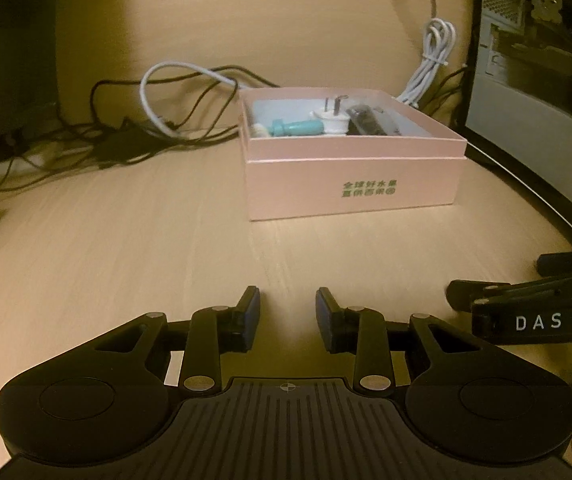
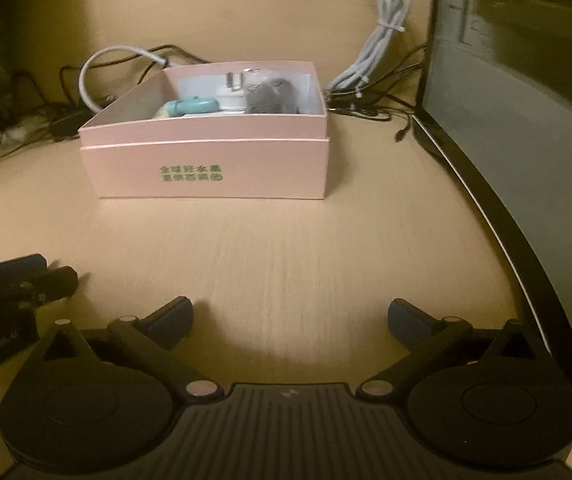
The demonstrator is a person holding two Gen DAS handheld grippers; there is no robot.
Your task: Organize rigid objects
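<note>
Nearest in the left wrist view, the left tool hangs low over the bare wooden counter with its blue-padded fingers set a narrow gap apart and nothing between them. At its right, the dark fingertips of the right tool show at the frame edge, also above the counter.

In the right wrist view, the right tool is spread wide and empty, its fingers angled outward over the counter.

Farther out, well apart from both tools, a pink box stands open on the counter, green print on its near wall. Inside lie a teal item on the left, a white plug with its metal prongs upward in the middle, and a dark object on the right; what the dark object is cannot be told.

Behind the box, tangled black cables lie far left, and a bundled white cable lies far right. A monitor stands along the right edge of the counter.
</note>
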